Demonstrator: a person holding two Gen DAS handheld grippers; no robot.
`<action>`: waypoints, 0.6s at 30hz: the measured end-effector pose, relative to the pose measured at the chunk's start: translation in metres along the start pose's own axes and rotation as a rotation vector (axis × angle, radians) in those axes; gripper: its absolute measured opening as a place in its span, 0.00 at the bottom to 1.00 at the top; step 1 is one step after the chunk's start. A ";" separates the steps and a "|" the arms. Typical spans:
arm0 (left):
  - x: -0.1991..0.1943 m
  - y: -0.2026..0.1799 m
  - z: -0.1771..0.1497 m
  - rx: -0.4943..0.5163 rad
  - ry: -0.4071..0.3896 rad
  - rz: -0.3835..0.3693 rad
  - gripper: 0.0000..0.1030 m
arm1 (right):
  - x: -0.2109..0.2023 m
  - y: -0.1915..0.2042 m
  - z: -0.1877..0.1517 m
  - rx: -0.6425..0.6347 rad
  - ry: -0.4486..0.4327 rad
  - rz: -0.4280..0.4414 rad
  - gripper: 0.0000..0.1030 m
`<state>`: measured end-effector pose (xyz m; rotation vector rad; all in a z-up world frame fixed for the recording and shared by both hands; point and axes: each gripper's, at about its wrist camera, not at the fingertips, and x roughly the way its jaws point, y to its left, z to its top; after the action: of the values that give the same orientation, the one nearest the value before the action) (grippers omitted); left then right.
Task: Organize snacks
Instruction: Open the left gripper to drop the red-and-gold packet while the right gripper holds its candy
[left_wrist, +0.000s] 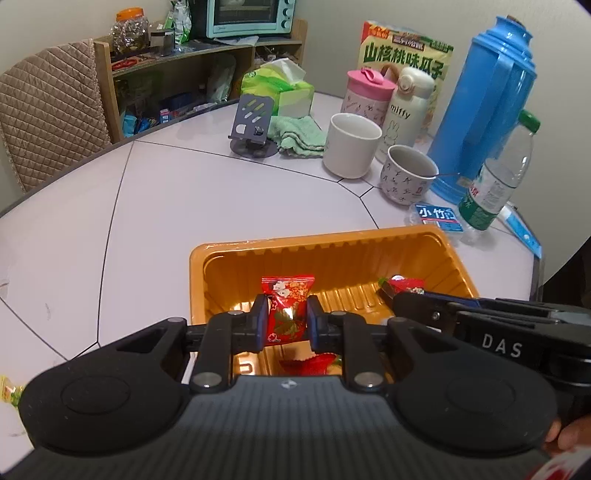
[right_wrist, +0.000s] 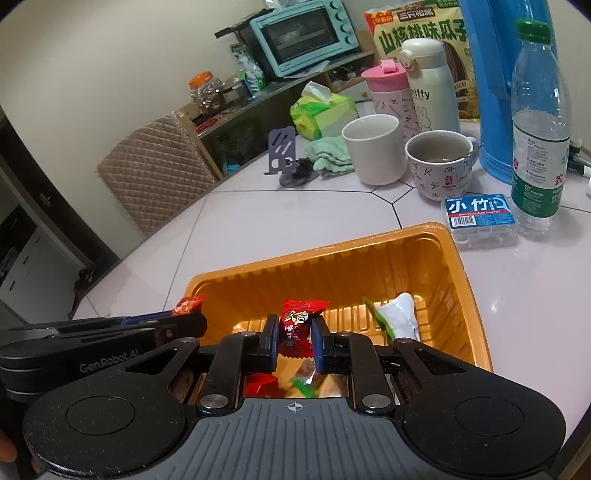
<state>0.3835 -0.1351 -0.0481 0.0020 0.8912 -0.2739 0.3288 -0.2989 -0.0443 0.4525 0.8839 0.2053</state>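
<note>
An orange plastic tray (left_wrist: 332, 243) sits on the white table; it also shows in the right wrist view (right_wrist: 461, 280). My left gripper (left_wrist: 286, 314) is shut on a red candy packet (left_wrist: 286, 302), held over the tray's near side. My right gripper (right_wrist: 294, 328) is shut on a red snack packet (right_wrist: 299, 321), also over the tray. Loose red wrappers (left_wrist: 314, 363) lie on the tray floor below. A white-and-green wrapper (right_wrist: 400, 314) lies inside at the right. The right gripper (left_wrist: 391, 290) shows at the tray's right side in the left view.
Behind the tray stand a white mug (left_wrist: 351, 144), a patterned cup (left_wrist: 406, 173), a blue thermos (left_wrist: 484, 107), a water bottle (right_wrist: 539, 129) and a blue floss box (right_wrist: 480, 212). A phone stand (left_wrist: 251, 125), green cloth and tissue pack sit farther back. A yellow candy (left_wrist: 9, 391) lies at the left.
</note>
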 end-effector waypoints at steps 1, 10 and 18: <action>0.003 0.000 0.002 0.002 0.003 0.004 0.19 | 0.002 -0.001 0.001 0.003 0.001 -0.001 0.18; 0.018 0.002 0.012 -0.002 0.007 0.012 0.21 | 0.010 -0.010 0.006 0.017 0.009 -0.010 0.18; 0.016 0.009 0.014 -0.009 0.004 0.013 0.28 | 0.015 -0.012 0.007 0.028 0.019 -0.006 0.18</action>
<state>0.4057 -0.1318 -0.0527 0.0003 0.8966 -0.2574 0.3434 -0.3064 -0.0566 0.4746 0.9079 0.1922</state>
